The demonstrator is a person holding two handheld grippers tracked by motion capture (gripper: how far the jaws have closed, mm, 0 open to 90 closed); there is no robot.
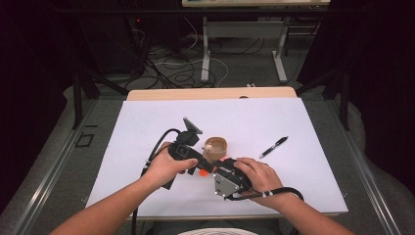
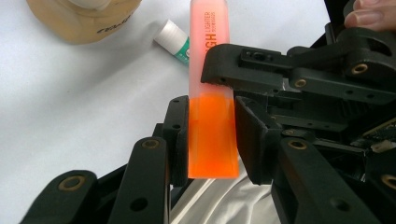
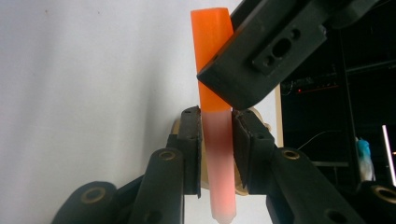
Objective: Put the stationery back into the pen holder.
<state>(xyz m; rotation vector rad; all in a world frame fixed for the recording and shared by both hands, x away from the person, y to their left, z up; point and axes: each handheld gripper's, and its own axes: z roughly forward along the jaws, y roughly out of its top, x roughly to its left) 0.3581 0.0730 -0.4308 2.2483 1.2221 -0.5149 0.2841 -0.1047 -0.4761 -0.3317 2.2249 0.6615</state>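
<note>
Both claws are clamped on one orange highlighter (image 2: 212, 93): the left claw (image 2: 212, 140) grips its solid orange body, the right claw (image 3: 217, 140) its translucent cap (the cap looks seated, no gap at the seam). Judged from this, the pull-apart or push-together remains undone. A tan cup (image 1: 215, 148) stands just beyond the claws on the tabletop (image 1: 303, 161), a pen (image 1: 273, 147) farther right

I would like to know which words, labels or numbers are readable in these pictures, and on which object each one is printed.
"LIGHTER" in small letters and "GH" in large letters, cut off by a jaw: on the pale cap of the orange highlighter.
Dark print on the tan container: too blurred to read.
Marking on the white and green tube: too small to read.
Black pen: no text can be made out.
</note>
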